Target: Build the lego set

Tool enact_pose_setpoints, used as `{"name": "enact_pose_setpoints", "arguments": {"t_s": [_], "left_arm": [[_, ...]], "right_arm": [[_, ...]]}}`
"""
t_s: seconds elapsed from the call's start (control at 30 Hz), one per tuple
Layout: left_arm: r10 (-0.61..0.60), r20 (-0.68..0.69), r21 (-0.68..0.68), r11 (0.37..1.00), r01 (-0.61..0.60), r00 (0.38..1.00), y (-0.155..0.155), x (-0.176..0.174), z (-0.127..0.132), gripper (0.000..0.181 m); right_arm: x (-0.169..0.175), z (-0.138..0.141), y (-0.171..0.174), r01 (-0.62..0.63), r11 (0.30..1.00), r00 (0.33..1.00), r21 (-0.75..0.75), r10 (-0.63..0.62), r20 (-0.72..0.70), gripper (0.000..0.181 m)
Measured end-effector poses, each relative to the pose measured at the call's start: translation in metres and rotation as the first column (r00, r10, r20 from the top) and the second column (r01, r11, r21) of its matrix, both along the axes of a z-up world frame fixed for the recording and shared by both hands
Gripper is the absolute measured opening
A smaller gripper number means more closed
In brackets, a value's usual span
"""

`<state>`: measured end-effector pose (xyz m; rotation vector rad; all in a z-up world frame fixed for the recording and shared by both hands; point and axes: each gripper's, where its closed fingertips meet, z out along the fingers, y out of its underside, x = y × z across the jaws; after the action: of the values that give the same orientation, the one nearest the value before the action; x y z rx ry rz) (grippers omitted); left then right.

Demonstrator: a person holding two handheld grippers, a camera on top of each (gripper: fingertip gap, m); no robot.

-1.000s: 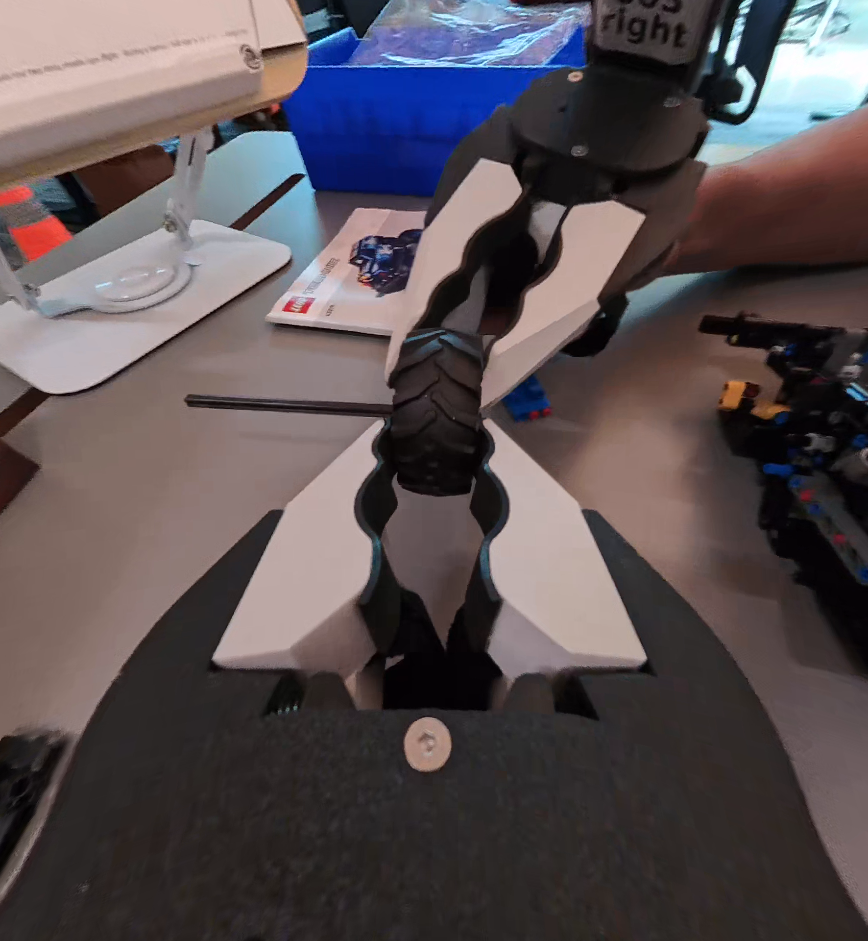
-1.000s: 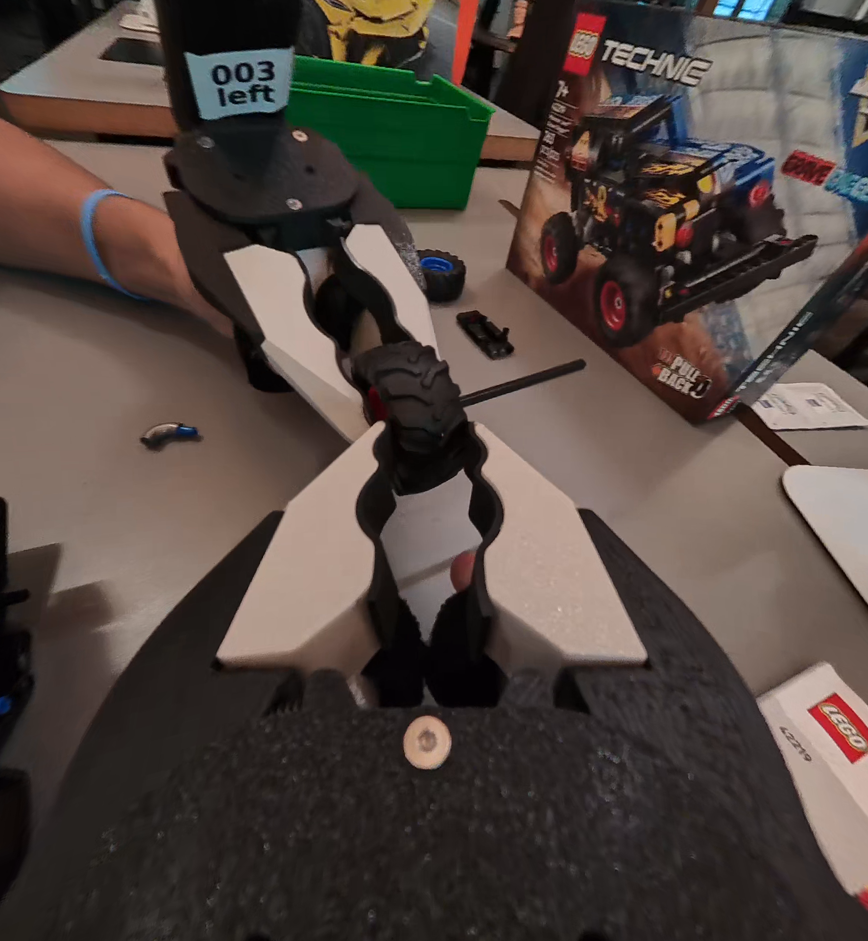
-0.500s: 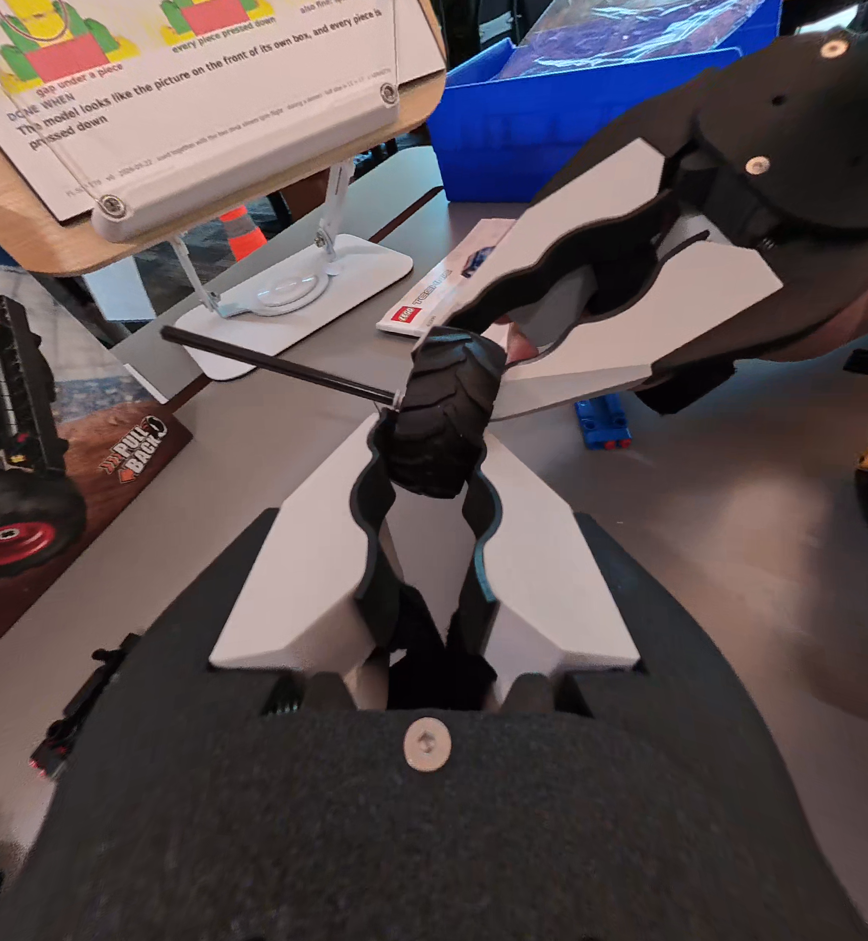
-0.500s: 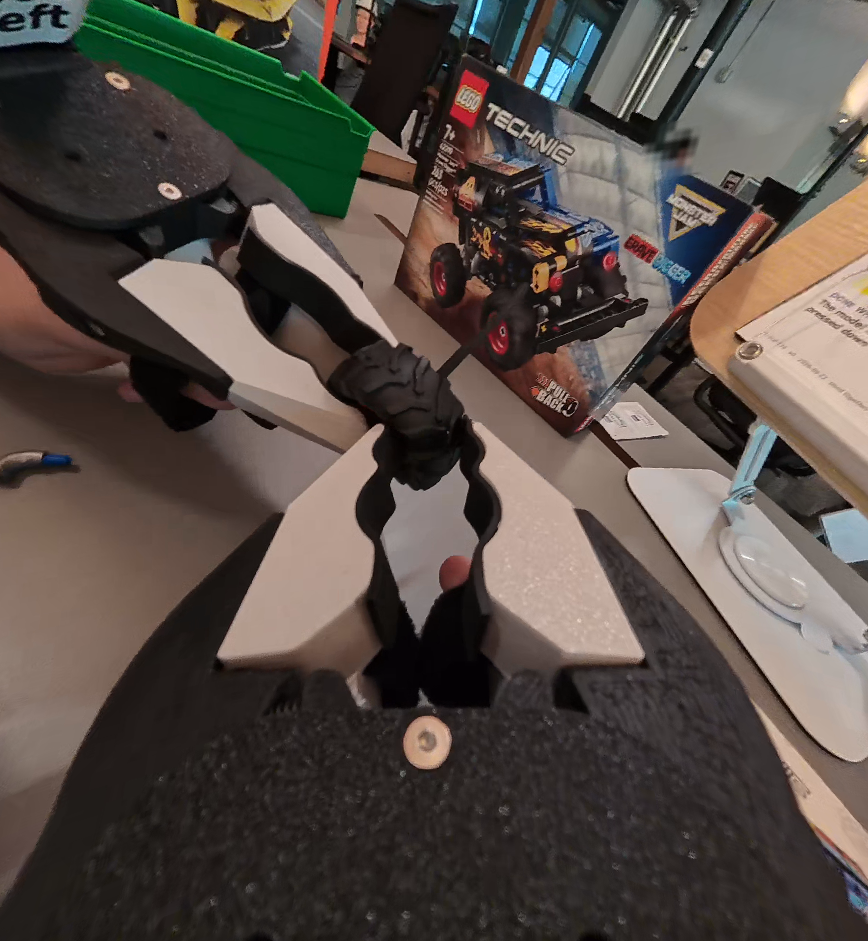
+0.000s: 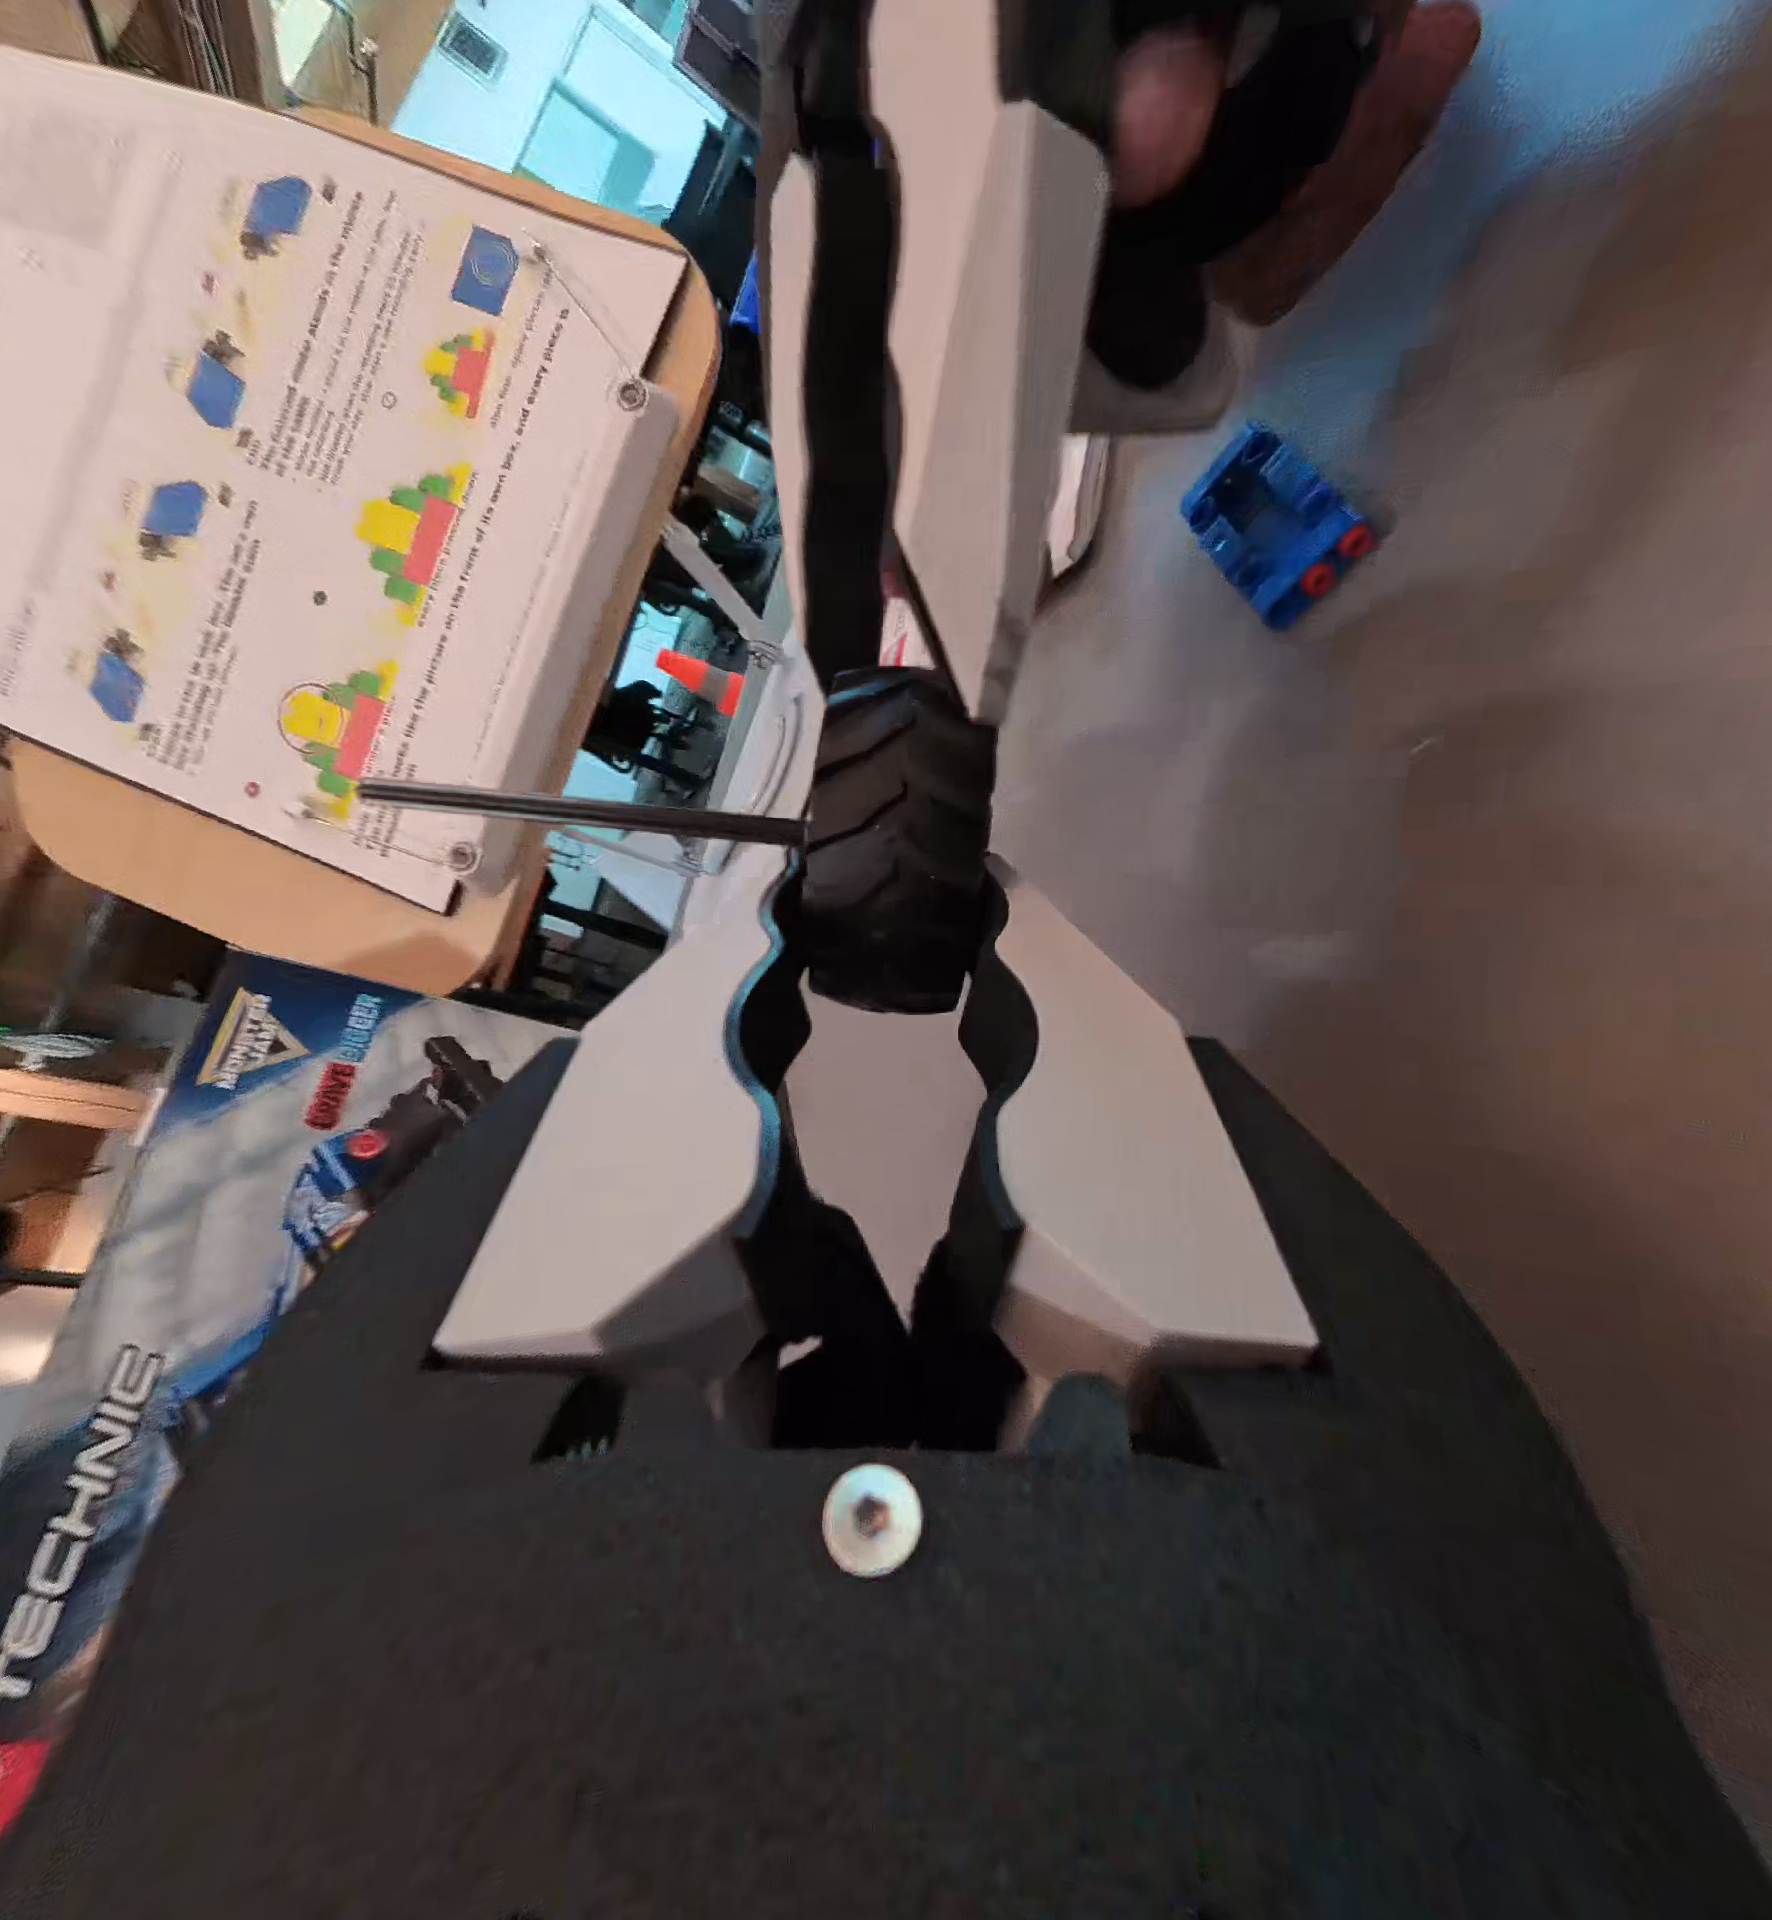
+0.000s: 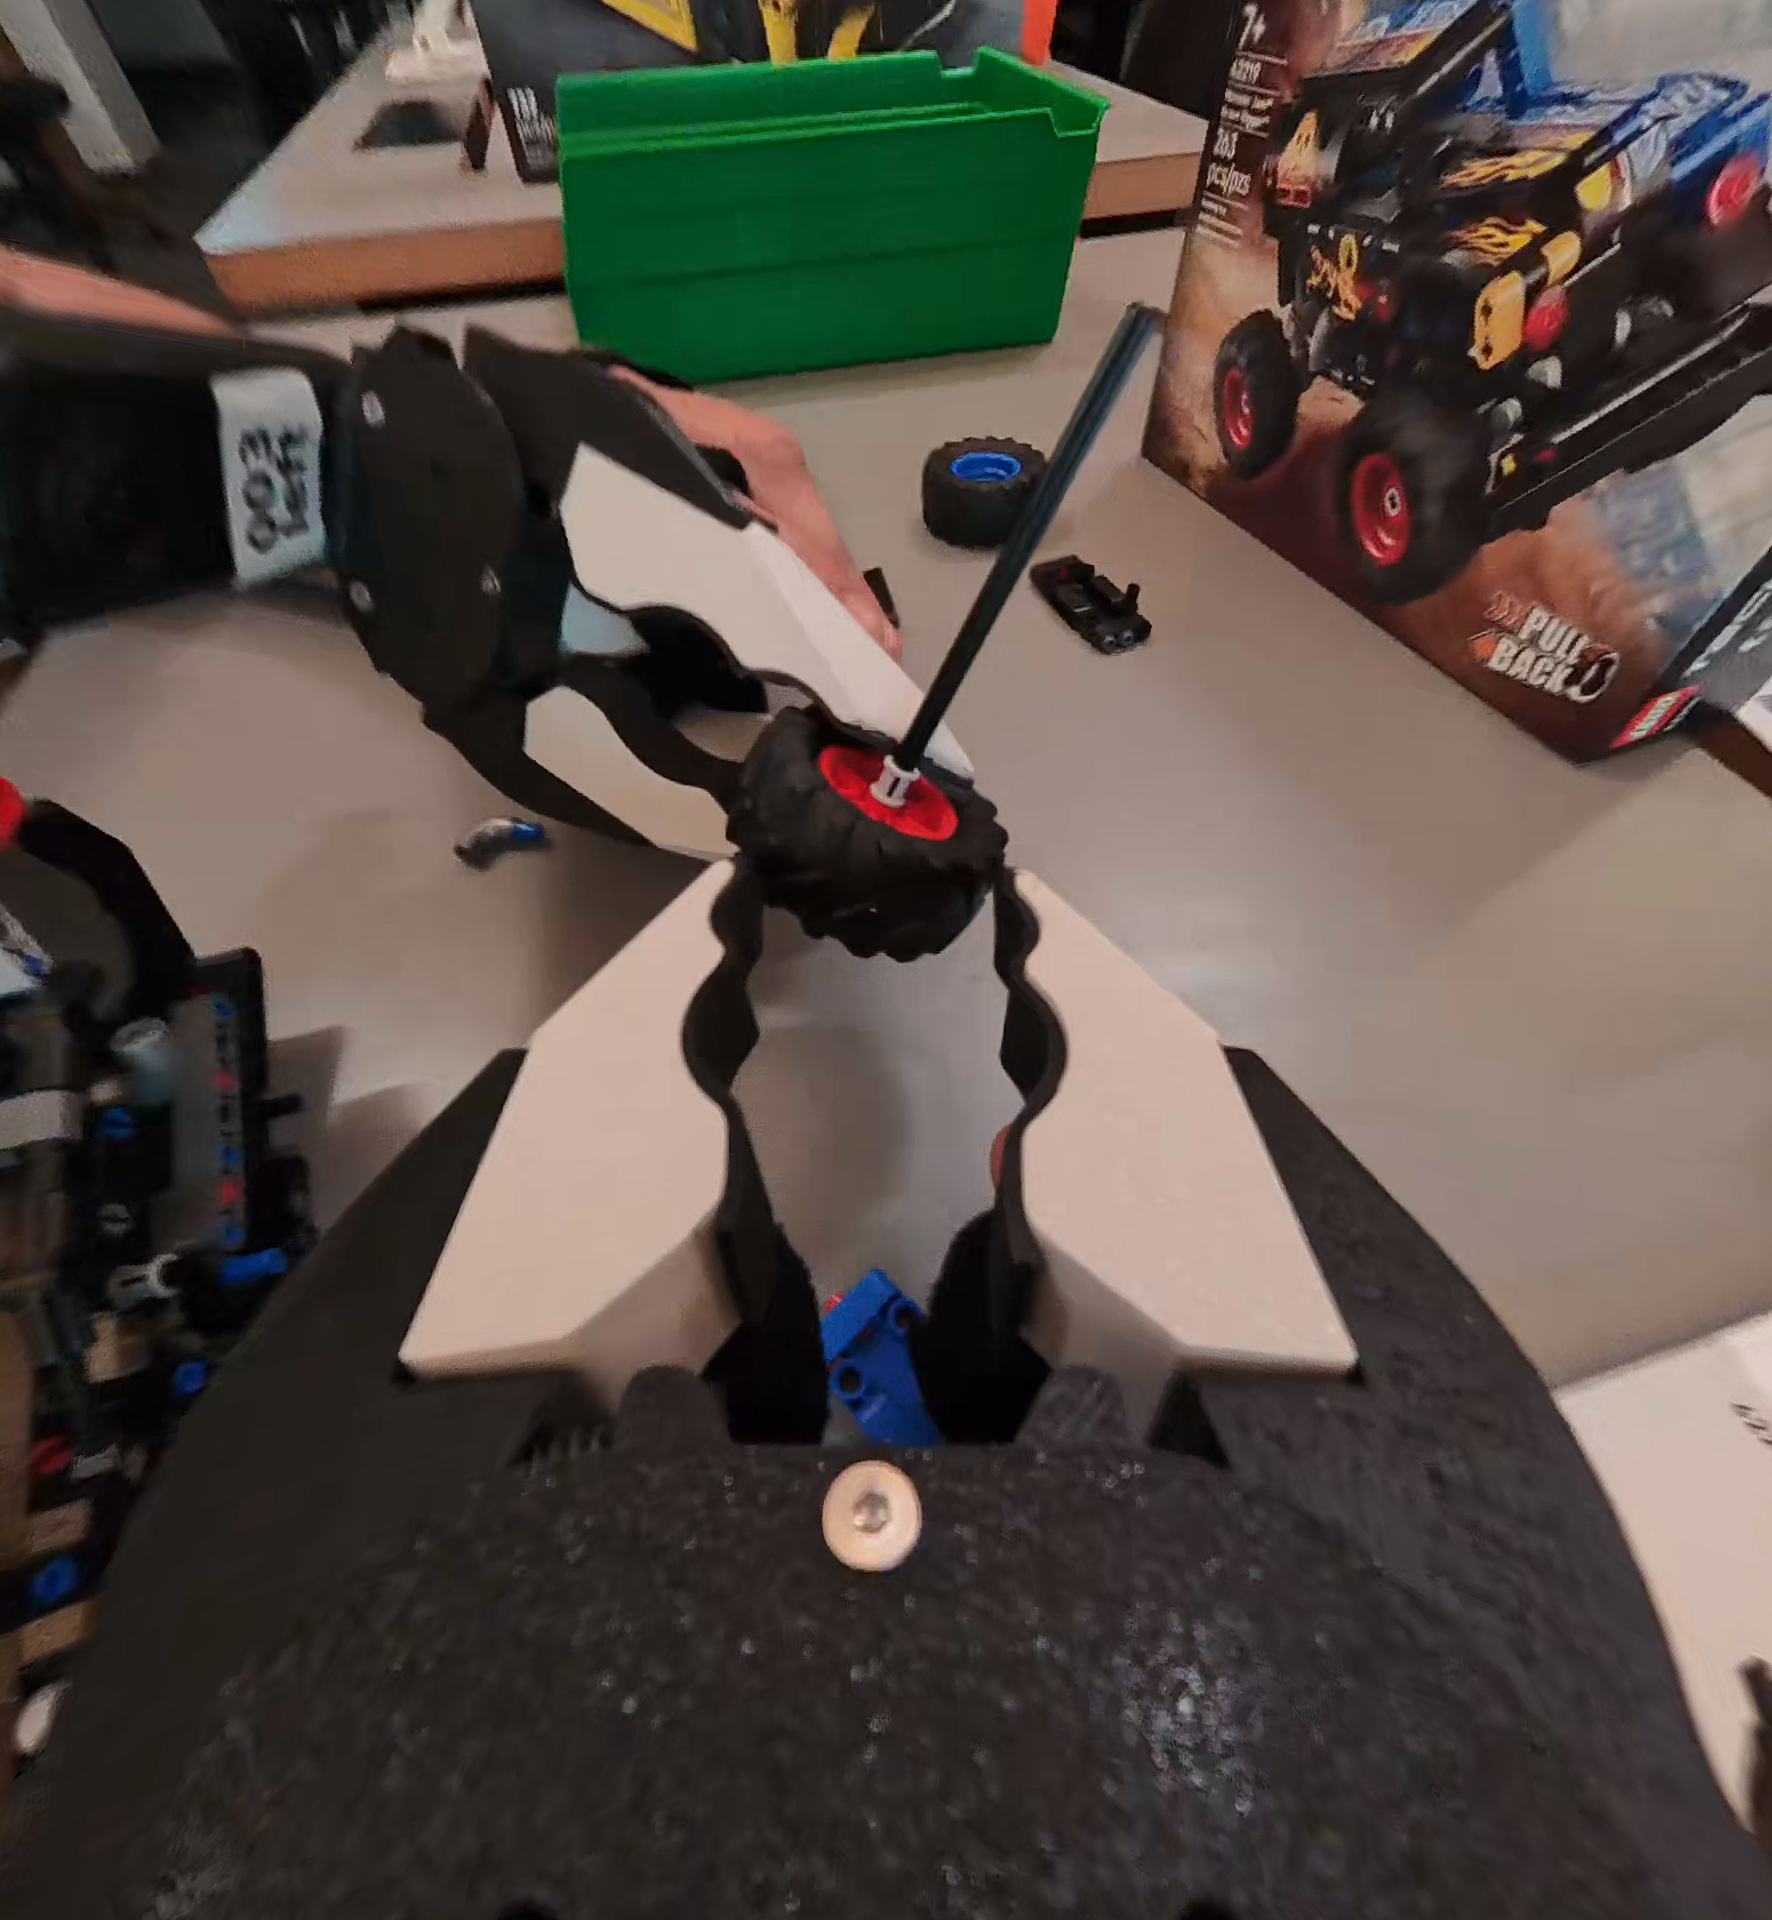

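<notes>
A black toy wheel [image 6: 861, 862] with a red hub [image 6: 887, 795] and a long black axle [image 6: 1017, 540] is held above the grey table [image 6: 1381, 987]. My right gripper [image 6: 871, 883] is shut on the wheel's tread, with the axle pointing up and away. My left gripper [image 6: 830, 790] comes in from the left and clamps the same wheel. In the left wrist view, my left gripper [image 5: 887, 925] is shut on the wheel [image 5: 897, 842], and the axle [image 5: 570, 810] sticks out to the left. The right gripper's fingers [image 5: 975, 436] reach down onto the wheel from above.
A green bin [image 6: 820, 208] and a toy truck box [image 6: 1484, 364] stand at the back. A spare wheel with a blue hub [image 6: 986, 488] and a small black piece [image 6: 1090, 603] lie between them. A part-built model [image 6: 82, 1195] sits left, a blue brick [image 5: 1277, 540] lies on the table, and an instruction board [image 5: 290, 468] stands nearby. Less than 4 cm separates the two grippers' tips.
Both grippers have turned together with the wheel still held. The left view has rolled about a quarter turn. The axle, which lay nearly level, now points upward in the right view.
</notes>
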<state>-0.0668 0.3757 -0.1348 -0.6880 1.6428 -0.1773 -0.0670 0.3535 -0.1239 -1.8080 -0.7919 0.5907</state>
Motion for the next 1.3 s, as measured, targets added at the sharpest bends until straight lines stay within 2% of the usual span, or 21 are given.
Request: {"name": "enact_pose_setpoints", "arguments": {"t_s": [0.13, 0.2, 0.33, 0.43, 0.47, 0.53, 0.67, 0.73, 0.8, 0.93, 1.03, 1.17, 1.23, 1.3], "left_arm": [[-0.011, -0.009, 0.061, 0.998, 0.012, 1.0, -0.002, 0.0, -0.004, 0.025], [-0.025, -0.003, 0.136, 0.99, 0.025, 1.0, -0.007, 0.0, -0.004, 0.025], [-0.054, -0.019, 0.213, 0.976, 0.057, 0.998, -0.016, 0.003, -0.009, 0.025], [-0.048, -0.033, 0.233, 0.971, 0.054, 0.998, -0.016, 0.004, -0.013, 0.026], [-0.042, -0.042, 0.22, 0.974, 0.05, 0.998, -0.015, 0.004, -0.016, 0.026], [-0.036, -0.061, 0.142, 0.989, 0.044, 0.997, -0.013, 0.005, -0.021, 0.026], [-0.078, -0.128, -0.151, 0.987, 0.058, 0.989, -0.011, 0.003, -0.029, 0.035], [-0.148, -0.193, -0.362, 0.929, 0.07, 0.97, -0.016, -0.002, -0.036, 0.044], [-0.214, -0.25, -0.548, 0.835, 0.044, 0.944, -0.02, -0.009, -0.042, 0.057], [-0.259, -0.224, -0.758, 0.652, -0.001, 0.939, -0.019, -0.009, -0.033, 0.075], [-0.275, -0.158, -0.815, 0.578, 0.032, 0.948, -0.02, -0.007, -0.021, 0.075], [-0.296, -0.007, -0.837, 0.525, 0.156, 0.955, -0.021, -0.01, 0.01, 0.045], [-0.309, 0.022, -0.855, 0.488, 0.178, 0.951, -0.023, -0.011, 0.02, 0.043], [-0.302, 0.035, -0.856, 0.483, 0.185, 0.953, -0.025, -0.007, 0.022, 0.036]], "right_arm": [[-0.006, 0.021, -0.004, -0.045, 0.998, 0.973, -0.046, 0.033, -0.227, 0.038], [-0.003, 0.03, 0.001, -0.02, 0.996, 0.951, -0.081, -0.006, -0.309, 0.037], [-0.002, 0.024, 0.01, 0.056, 0.997, 0.965, -0.052, -0.067, -0.254, 0.03], [-0.006, 0.02, 0.014, 0.09, 0.995, 0.964, -0.048, -0.099, -0.248, 0.011], [-0.008, 0.018, 0.014, 0.092, 0.995, 0.966, -0.039, -0.099, -0.239, 0.005], [-0.005, 0.013, 0.018, 0.124, 0.992, 0.972, -0.032, -0.128, -0.197, 0.004], [0.003, 0.006, 0.023, 0.16, 0.987, 0.978, -0.017, -0.161, -0.132, 0.004], [0.004, 0.0, 0.024, 0.177, 0.984, 0.983, 0.023, -0.176, -0.053, 0.004], [0.009, -0.006, 0.027, 0.211, 0.971, 0.973, 0.109, -0.22, 0.071, 0.004], [-0.005, -0.01, 0.019, 0.155, 0.982, 0.982, 0.104, -0.165, 0.089, 0.004], [-0.011, -0.01, 0.016, 0.134, 0.987, 0.987, 0.083, -0.14, 0.072, 0.004], [-0.01, -0.011, 0.016, 0.132, 0.988, 0.984, 0.086, -0.14, 0.106, 0.004], [-0.014, -0.011, 0.014, 0.119, 0.987, 0.982, 0.111, -0.133, 0.133, 0.004], [-0.019, -0.011, 0.014, 0.111, 0.987, 0.982, 0.117, -0.127, 0.142, 0.004]]}}
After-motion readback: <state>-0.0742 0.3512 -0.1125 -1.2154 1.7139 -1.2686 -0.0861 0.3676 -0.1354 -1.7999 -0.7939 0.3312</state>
